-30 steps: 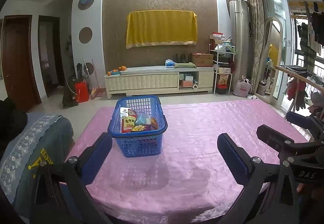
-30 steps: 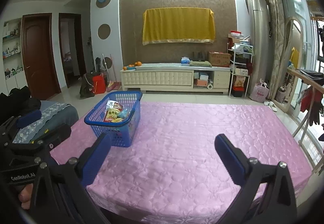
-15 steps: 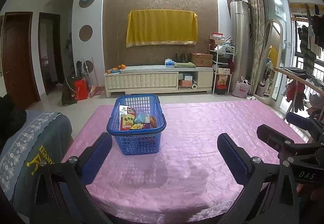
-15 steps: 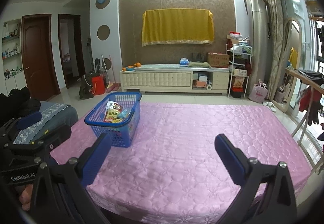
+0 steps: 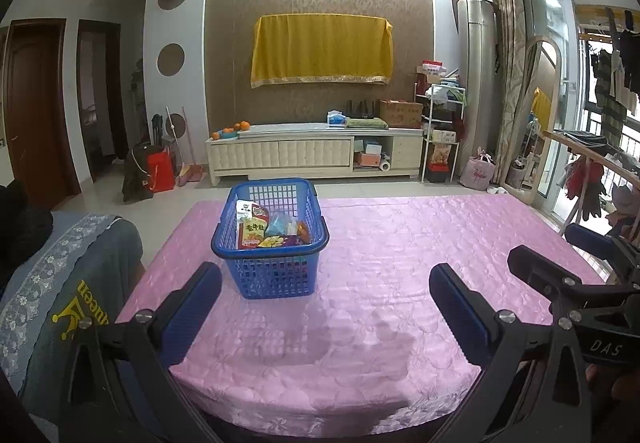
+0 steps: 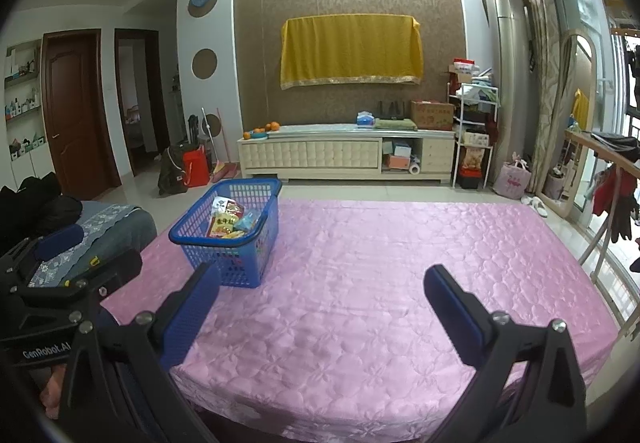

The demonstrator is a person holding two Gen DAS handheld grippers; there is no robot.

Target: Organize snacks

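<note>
- Grey cloth [image 5: 68, 283] with a lace border and a yellow crown print drapes over furniture at the far left, just beside the table's left edge.
- Left gripper [image 5: 326, 301] hovers above the near part of the table with its blue-padded jaws spread wide and nothing between them; in the right wrist view it shows as a black frame at the lower left [image 6: 76, 275].
- Blue basket [image 5: 272, 239] of plastic lattice stands upright on the left half of the table, ahead of the left gripper and apart from it.
- Snacks [image 5: 266, 229] lie inside the basket: several bright packets, one red and yellow, one pale blue; the print on them is too small to read, and they may be leaning on each other.
- Pink quilted cover [image 6: 400, 275] spreads over the whole table, bare to the right of the basket.
- Right gripper [image 6: 320, 297] is held over the table's near middle, jaws wide apart and empty; its left finger [image 6: 188, 315] overlaps the basket's near corner in that view, though whether it touches cannot be told.
- Beyond the table, a cream cabinet [image 6: 344, 155] runs along the back wall beneath a yellow drape [image 6: 350, 51].
</note>
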